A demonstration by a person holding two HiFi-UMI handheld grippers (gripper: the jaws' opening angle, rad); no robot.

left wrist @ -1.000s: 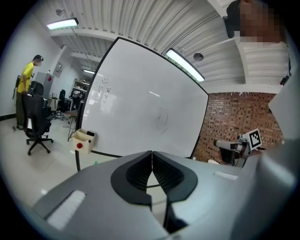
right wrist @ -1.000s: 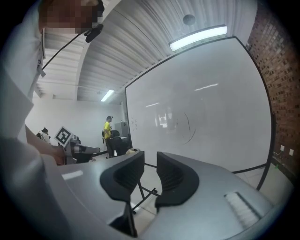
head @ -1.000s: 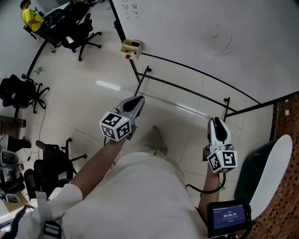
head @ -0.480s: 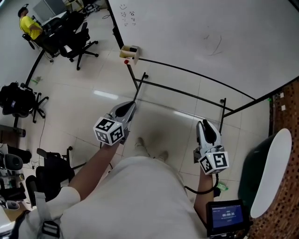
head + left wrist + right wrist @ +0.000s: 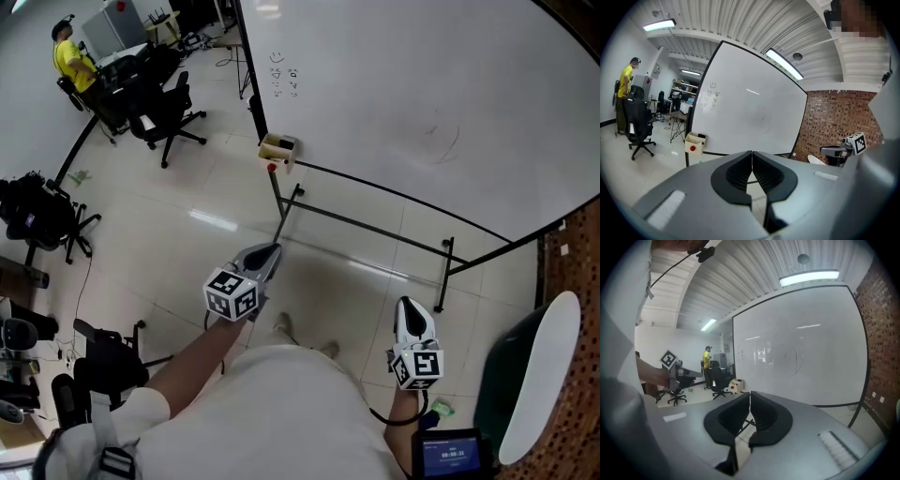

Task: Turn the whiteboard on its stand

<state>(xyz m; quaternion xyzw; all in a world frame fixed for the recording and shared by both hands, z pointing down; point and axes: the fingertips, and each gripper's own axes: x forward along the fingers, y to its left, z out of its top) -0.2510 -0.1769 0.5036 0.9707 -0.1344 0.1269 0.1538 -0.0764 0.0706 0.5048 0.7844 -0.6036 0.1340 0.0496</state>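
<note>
The big whiteboard stands on a black tubular stand ahead of me, with faint scribbles on it. A small cream tray box hangs at its lower left corner. My left gripper points at the stand's left leg from well short of it, jaws shut and empty. My right gripper hovers short of the right leg; its jaws have just been closing, with nothing between them. The left gripper view shows the whiteboard beyond my shut left gripper. In the right gripper view, my right gripper is shut too.
Black office chairs and a person in a yellow shirt are at the far left. More chairs and bags line the left side. A brick wall and a white-backed chair stand at the right.
Both grippers have drawn back from the stand, toward the bottom of the head view. The whiteboard and its legs now lie farther ahead of them.
</note>
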